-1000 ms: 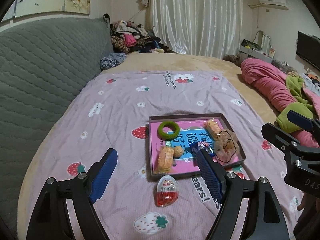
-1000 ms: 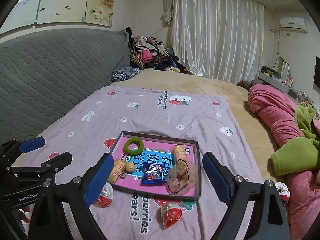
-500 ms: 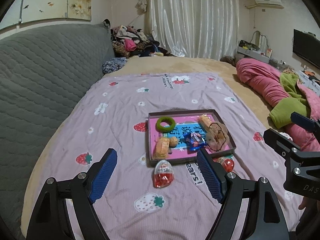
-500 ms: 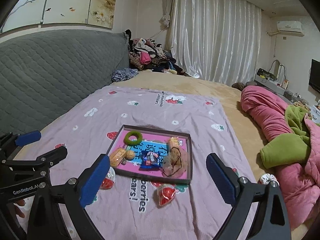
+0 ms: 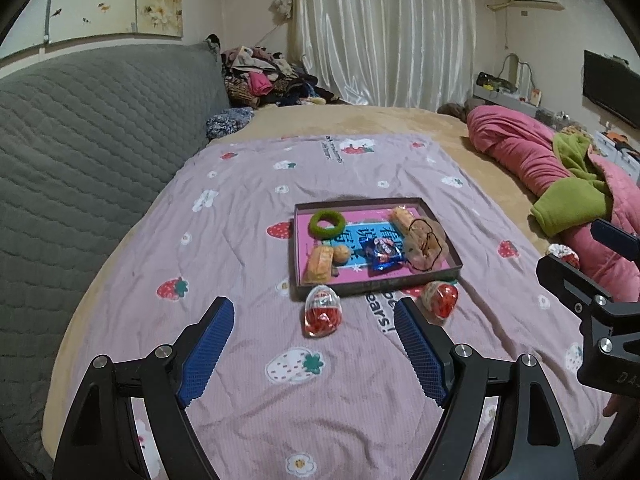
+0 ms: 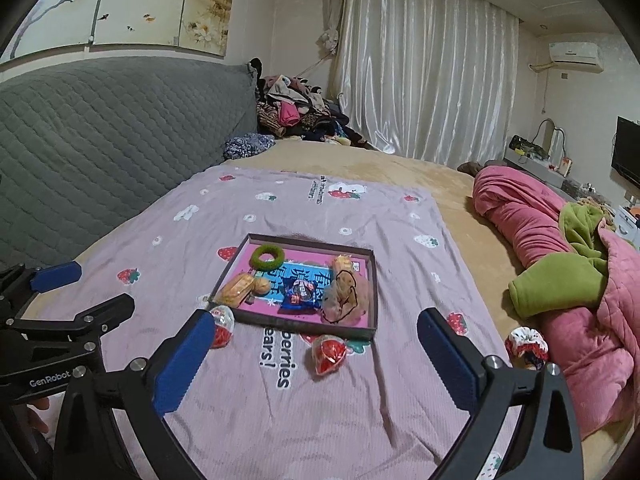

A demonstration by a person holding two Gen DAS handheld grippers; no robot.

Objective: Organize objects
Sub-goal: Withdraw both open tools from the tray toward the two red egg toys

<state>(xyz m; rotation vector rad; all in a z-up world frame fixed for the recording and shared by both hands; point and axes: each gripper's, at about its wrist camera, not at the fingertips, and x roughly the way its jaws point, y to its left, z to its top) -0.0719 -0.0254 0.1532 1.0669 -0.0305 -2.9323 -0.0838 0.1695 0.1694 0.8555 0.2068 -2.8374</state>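
A shallow dark tray (image 5: 376, 282) with a pink lining lies on the lilac strawberry blanket (image 5: 240, 240). It holds a green ring (image 5: 327, 224), a yellow snack pack (image 5: 320, 266), a blue packet (image 5: 383, 256) and a pinkish net with a black hair tie (image 5: 424, 240). Two red-and-white toy eggs (image 5: 322, 312) (image 5: 440, 300) rest just in front of the tray. My left gripper (image 5: 311, 302) hovers open short of the nearer egg, empty. My right gripper (image 6: 317, 318) also hovers before the tray (image 6: 304, 330). Its jaws are opening and nothing is between them.
A grey quilted headboard (image 5: 80, 140) runs along the left. A pink quilt with a green blanket (image 6: 560, 280) is heaped at the right, with a small red-and-white ball (image 6: 526, 346) beside it. Clothes (image 6: 296, 112) are piled by the curtain.
Both grippers have drawn back from the tray, which now looks smaller and farther. The second egg has come into the left view. The right jaws stand wider.
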